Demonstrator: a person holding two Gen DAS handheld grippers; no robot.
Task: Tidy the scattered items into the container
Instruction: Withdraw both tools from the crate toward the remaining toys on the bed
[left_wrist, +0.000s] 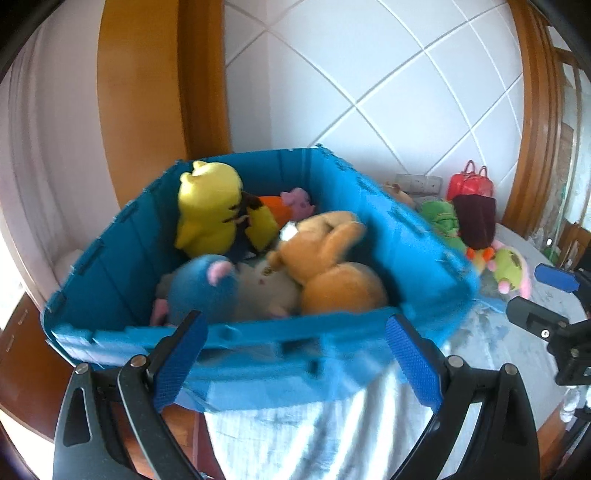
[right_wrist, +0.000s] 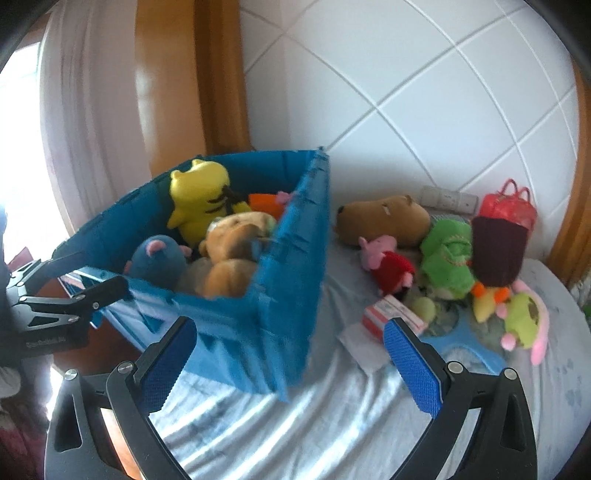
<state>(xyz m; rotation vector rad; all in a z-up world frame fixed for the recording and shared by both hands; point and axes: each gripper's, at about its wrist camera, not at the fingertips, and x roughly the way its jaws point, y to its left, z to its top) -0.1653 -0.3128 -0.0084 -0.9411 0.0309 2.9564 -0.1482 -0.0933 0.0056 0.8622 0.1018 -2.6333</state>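
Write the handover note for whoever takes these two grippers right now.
Left gripper: open, empty, at the blue plastic crate.
Right gripper: open, empty, over the bed.
Done: yellow plush, blue mouse plush and tan plush dog lie in the crate.
Left on the bed: brown capybara plush, pink pig doll in red, green plush, small red-and-white box, other small toys.

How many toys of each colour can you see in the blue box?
Yellow toy: 1
Blue toy: 1
Tan toy: 1
Grey toy: 1
Orange toy: 1
Pink toy: 1
Total: 6, if the orange and pink bits are separate toys.
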